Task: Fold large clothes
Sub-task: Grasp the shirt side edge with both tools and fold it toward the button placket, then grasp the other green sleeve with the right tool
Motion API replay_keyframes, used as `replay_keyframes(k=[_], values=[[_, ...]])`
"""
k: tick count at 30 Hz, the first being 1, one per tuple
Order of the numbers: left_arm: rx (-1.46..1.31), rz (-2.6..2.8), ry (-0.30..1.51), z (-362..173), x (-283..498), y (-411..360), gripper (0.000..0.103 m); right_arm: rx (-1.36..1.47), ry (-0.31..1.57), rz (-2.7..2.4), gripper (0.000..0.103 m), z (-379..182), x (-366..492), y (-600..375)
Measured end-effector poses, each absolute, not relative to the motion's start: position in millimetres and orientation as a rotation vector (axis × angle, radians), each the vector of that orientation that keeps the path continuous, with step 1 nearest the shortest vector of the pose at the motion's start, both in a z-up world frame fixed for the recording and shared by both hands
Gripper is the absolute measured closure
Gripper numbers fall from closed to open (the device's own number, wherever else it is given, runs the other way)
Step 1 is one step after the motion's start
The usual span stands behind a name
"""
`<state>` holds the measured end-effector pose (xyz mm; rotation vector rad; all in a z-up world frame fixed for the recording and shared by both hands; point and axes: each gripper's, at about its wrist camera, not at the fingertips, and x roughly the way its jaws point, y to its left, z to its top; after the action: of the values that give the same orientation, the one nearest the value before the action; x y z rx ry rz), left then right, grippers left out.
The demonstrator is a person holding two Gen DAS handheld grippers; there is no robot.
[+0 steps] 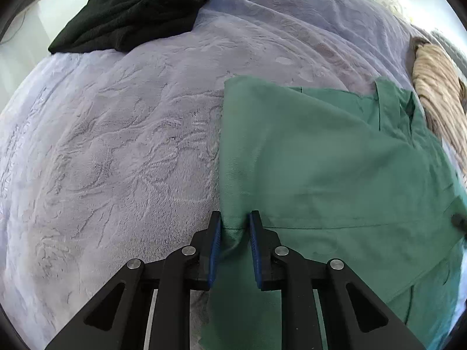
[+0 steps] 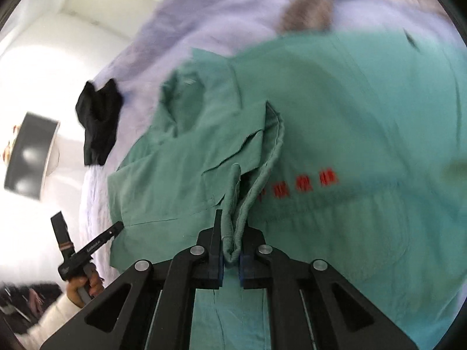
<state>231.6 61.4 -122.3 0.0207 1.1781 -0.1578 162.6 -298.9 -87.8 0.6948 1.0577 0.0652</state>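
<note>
Left wrist, fingers: blue pads [image 1: 215, 245] of my left gripper [image 1: 235, 218] stand narrowly apart astride the green shirt [image 1: 321, 157] hem; I can't tell if they pinch it.
Left wrist, shirt: flat on the lavender blanket [image 1: 116, 145], black garment [image 1: 137, 8] far off, beige knit [image 1: 440, 99] beside.
Right wrist, fingers: my right gripper [image 2: 232, 227] is clamped on a bunched ribbed cuff [image 2: 236, 204].
Right wrist, handling: I judge it light, limp, prone to slipping; hold seams and hems.

both wrist views close, sharing green garment [image 1: 335, 157]
</note>
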Motion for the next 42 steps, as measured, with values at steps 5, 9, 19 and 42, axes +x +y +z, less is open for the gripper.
replay_keyframes(k=[5,9,19,42], values=[[0.051,-0.132,1.156,-126,227,54,0.081,0.63,1.125,0.027,0.094,-114,157,-309],[0.071,-0.111,1.165,-118,222,57,0.081,0.768,1.1,-0.018,0.088,-121,134,-333],[0.137,-0.117,1.129,-74,158,19,0.003,0.838,1.115,-0.083,0.037,-95,63,-350],[0.265,-0.397,1.293,-96,86,-170,0.003,0.998,0.999,-0.223,0.0,-91,-48,-432]])
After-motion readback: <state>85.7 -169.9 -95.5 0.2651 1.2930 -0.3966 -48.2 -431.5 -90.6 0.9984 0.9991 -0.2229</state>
